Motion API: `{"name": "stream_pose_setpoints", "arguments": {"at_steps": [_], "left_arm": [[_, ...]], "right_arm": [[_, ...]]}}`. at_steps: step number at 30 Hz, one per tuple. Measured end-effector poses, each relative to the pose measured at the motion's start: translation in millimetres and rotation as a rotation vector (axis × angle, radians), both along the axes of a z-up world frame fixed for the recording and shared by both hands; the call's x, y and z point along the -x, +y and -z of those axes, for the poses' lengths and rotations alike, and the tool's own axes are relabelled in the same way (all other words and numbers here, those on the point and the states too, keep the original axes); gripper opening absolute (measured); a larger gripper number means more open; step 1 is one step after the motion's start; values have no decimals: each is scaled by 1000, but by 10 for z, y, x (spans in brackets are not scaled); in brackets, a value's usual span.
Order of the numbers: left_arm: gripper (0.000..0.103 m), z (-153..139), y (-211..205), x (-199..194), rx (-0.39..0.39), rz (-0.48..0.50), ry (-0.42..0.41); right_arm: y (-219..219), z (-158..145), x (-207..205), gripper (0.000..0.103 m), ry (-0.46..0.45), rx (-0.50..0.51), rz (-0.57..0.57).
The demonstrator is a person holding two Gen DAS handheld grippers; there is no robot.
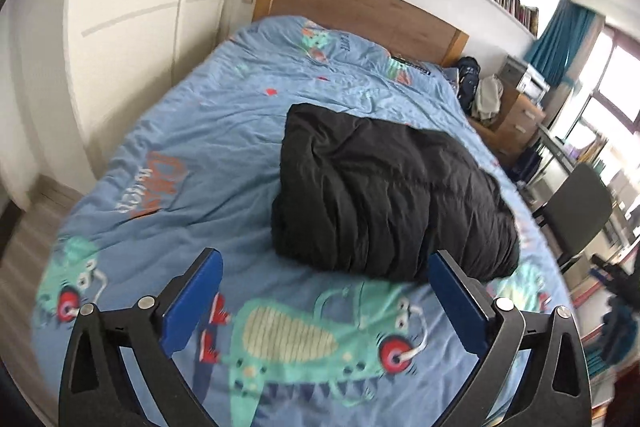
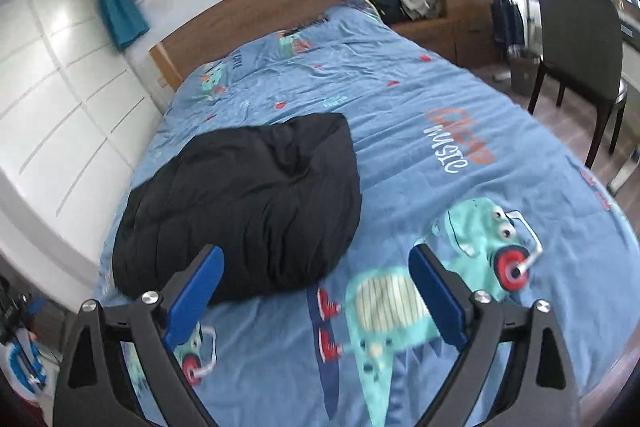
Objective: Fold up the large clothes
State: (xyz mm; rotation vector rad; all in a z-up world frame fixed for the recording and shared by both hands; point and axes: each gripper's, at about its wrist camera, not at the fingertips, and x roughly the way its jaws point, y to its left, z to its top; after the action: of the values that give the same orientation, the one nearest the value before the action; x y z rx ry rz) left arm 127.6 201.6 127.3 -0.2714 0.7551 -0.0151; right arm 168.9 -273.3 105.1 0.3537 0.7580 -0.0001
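On the bed (image 1: pixel 208 131), mid-quilt, black padded garment (image 1: pixel 384 187) lies bundled. My left jaws (image 1: pixel 326 277) and right jaws (image 2: pixel 316 271) both gape, holding nothing, clear of it. Judgement: soft, puffy, light, slippery shell; best pinched at a folded edge.

Folded black garment (image 2: pixel 244 203) on bedspread (image 2: pixel 420 115)

A bed (image 1: pixel 224 131) with a wooden headboard (image 1: pixel 352 7) carries a blue cartoon-print duvet (image 2: pixel 440 99). A folded black padded garment (image 1: pixel 384 195) lies directly on the duvet, ahead of the left claw (image 1: pixel 326 291) and ahead-left of the right claw (image 2: pixel 316 287).
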Motion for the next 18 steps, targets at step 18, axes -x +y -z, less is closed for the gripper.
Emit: {"name": "stream_pose_setpoints", "arguments": {"at_steps": [18], "left_arm": [[102,-31,-1014,1200,-269,-111,-149]], "right_arm": [[983,-99,1682,95,-129,198,-42]]}}
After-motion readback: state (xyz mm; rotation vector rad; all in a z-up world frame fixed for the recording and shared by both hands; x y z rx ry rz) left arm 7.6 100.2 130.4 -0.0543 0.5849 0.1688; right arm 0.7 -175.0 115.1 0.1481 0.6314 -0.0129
